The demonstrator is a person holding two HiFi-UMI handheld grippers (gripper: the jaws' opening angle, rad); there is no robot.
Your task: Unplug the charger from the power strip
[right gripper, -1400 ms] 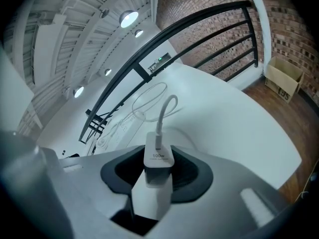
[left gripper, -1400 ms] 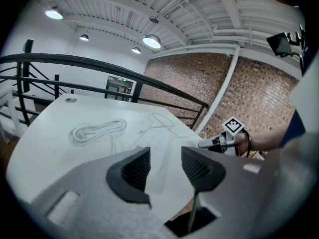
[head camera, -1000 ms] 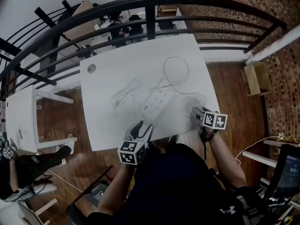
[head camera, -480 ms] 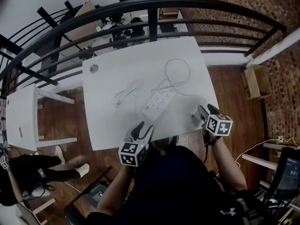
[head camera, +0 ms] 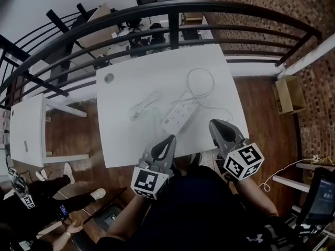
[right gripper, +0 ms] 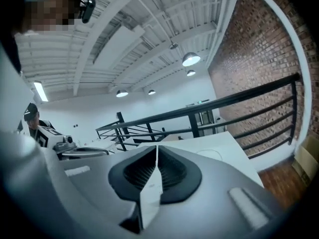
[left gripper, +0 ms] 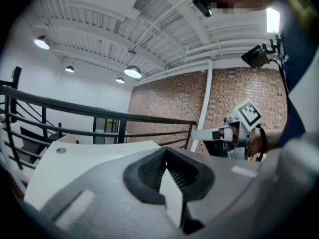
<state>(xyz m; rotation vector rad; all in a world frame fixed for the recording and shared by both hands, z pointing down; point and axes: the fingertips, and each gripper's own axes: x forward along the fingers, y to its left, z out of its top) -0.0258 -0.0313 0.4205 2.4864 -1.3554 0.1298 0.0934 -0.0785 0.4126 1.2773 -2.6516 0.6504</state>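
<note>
Head view: strip, print perhaps illegible

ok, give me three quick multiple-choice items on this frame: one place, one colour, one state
1. Where does the power strip lie?
A. on the white table
B. on the wooden floor
C. in the cardboard box

2. What colour is the power strip?
A. black
B. white
C. red

3. How do the left gripper's jaws stand?
A. wide apart
B. shut on a cable
C. shut, with nothing between them

Answers:
1 A: the head view shows it near the middle of the tabletop.
2 B: its body is as white as the tabletop.
3 C: the left gripper view shows the pads together, with nothing between them.
</note>
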